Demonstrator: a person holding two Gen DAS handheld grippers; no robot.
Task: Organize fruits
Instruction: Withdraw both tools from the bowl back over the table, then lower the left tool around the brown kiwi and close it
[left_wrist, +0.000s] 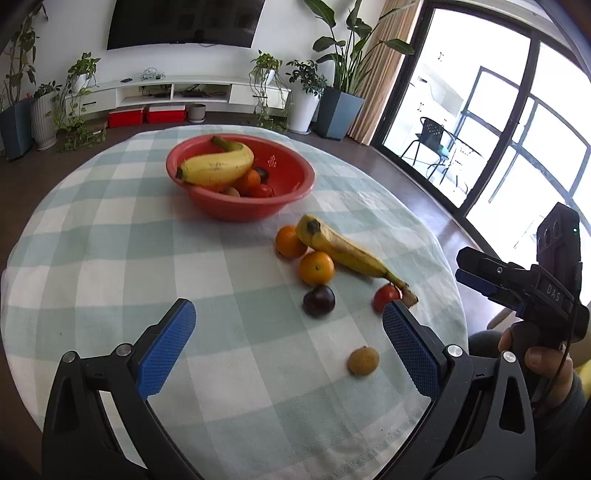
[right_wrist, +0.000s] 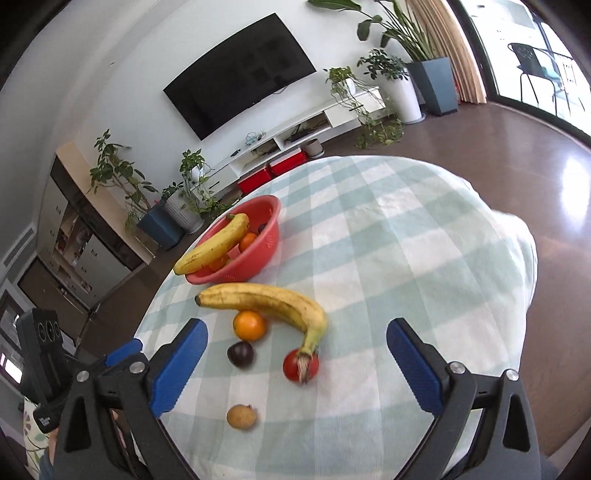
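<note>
Left wrist view shows our bench (left_wrist: 110, 258) with the red bowl (left_wrist: 295, 184) partly filled. Largest loose, the banana (left_wrist: 347, 253) is soft; we would grip mid-body. Oranges (left_wrist: 316, 267) are firm, the tomato (right_wrist: 295, 365) fragile, the longan (left_wrist: 363, 360) light. Both grippers, left (left_wrist: 288, 343) and right (right_wrist: 295, 369), gape empty.

White wall with a dark television (left_wrist: 184, 22) above a low white shelf (left_wrist: 177, 88), potted plants (left_wrist: 347, 48) alongside, brown floor (right_wrist: 517, 155), bright glass doors (left_wrist: 498, 122) and beige curtain (left_wrist: 388, 74).
</note>
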